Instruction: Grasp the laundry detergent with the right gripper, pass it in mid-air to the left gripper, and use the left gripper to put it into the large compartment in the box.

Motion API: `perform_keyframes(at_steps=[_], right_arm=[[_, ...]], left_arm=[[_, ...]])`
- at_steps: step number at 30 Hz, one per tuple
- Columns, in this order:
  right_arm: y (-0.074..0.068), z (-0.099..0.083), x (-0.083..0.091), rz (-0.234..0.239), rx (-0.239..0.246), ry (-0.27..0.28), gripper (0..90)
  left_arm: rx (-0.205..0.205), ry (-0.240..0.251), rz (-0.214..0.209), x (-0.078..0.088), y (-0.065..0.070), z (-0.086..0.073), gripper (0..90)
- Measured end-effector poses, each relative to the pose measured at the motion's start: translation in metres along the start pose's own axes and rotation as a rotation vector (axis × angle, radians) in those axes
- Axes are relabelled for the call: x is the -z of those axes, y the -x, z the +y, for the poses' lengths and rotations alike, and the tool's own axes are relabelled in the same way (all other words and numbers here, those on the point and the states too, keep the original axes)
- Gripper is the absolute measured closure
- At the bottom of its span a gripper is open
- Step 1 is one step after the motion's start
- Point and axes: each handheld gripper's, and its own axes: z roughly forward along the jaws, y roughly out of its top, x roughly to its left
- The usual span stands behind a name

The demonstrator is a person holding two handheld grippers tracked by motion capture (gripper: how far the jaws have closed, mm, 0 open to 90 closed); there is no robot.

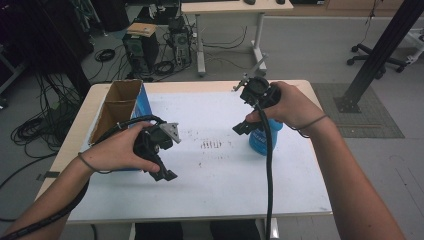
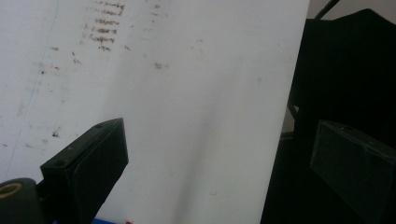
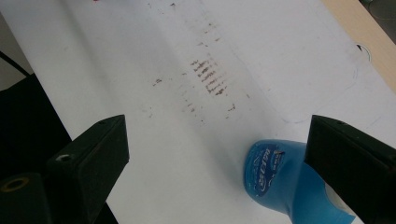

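1. While the high view shows the whole white table (image 1: 210, 170), the right gripper (image 1: 246, 127) hangs just beside a blue bottle (image 1: 262, 140), jaws wide, empty.
2. Right gripper view: the blue bottle (image 3: 280, 179) sits low between the jaws, untouched, its lower part cut off.
3. Left gripper (image 1: 162, 172), by a cardboard box (image 1: 120, 102), stands wide, empty.
4. Left gripper view adds brown marks (image 2: 105, 28); the dark area past the table's edge is unreadable.

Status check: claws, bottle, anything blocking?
Left claw open, empty. Right claw open, above the blue bottle, not gripping. Nothing between them; box off at left.
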Motion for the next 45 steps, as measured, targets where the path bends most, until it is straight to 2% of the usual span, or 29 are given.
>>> perform_keyframes(at_steps=[5, 10, 11, 14, 15, 18, 22, 23, 25, 26, 30, 31, 33, 34, 37, 38, 45], right_arm=[[0.000, -0.001, 0.001, 0.000, -0.006, 0.002, 6.3], [0.000, -0.009, 0.003, 0.003, -0.018, 0.017, 6.3], [-0.001, -0.018, 0.002, 0.003, -0.026, 0.008, 6.3], [-0.001, -0.020, 0.001, 0.002, -0.028, 0.007, 6.3], [0.000, -0.027, 0.002, 0.001, -0.037, 0.008, 6.3], [0.000, -0.029, 0.002, 0.001, -0.041, 0.009, 6.3], [0.002, -0.041, 0.004, 0.001, -0.059, 0.023, 6.2], [0.002, -0.049, 0.004, 0.001, -0.066, 0.021, 6.2], [0.002, -0.052, 0.003, 0.000, -0.071, 0.018, 6.2], [0.003, -0.062, 0.002, -0.002, -0.084, 0.015, 6.2], [0.003, -0.067, 0.002, 0.000, -0.091, 0.020, 6.2], [0.004, -0.076, 0.000, 0.000, -0.103, 0.018, 6.2], [0.004, -0.076, 0.000, 0.000, -0.103, 0.018, 6.3], [0.004, -0.084, -0.001, -0.002, -0.115, 0.014, 6.3], [0.004, -0.086, -0.001, -0.002, -0.118, 0.012, 6.3], [0.005, -0.096, -0.002, -0.003, -0.137, 0.012, 6.3], [0.008, -0.107, -0.004, -0.011, -0.162, 0.015, 6.4]], left_arm=[[-0.004, -0.007, -0.003, 0.000, 0.001, 0.001, 4.2], [-0.011, -0.009, -0.002, -0.001, 0.001, 0.004, 4.3], [-0.011, -0.009, -0.002, -0.001, 0.001, 0.004, 4.3], [-0.004, -0.007, -0.005, 0.000, 0.002, 0.006, 4.2], [-0.004, -0.007, -0.005, 0.000, 0.002, 0.006, 4.2], [-0.007, -0.005, -0.006, -0.001, 0.003, 0.008, 4.2], [-0.014, -0.008, -0.008, -0.002, 0.004, 0.010, 4.3], [-0.014, -0.009, -0.009, -0.003, 0.004, 0.010, 4.3], [-0.013, -0.011, -0.010, -0.004, 0.004, 0.010, 4.2], [-0.013, -0.011, -0.010, -0.004, 0.004, 0.010, 4.2], [-0.012, -0.014, -0.009, -0.005, 0.004, 0.009, 4.3], [-0.012, -0.014, -0.009, -0.005, 0.004, 0.009, 4.3], [-0.013, -0.013, -0.011, -0.004, 0.004, 0.009, 4.3], [-0.013, -0.013, -0.011, -0.004, 0.004, 0.009, 4.3], [-0.010, -0.011, -0.012, -0.004, 0.005, 0.009, 4.3], [-0.010, -0.011, -0.012, -0.004, 0.005, 0.009, 4.3], [-0.011, -0.011, -0.014, -0.004, 0.005, 0.010, 4.3]])
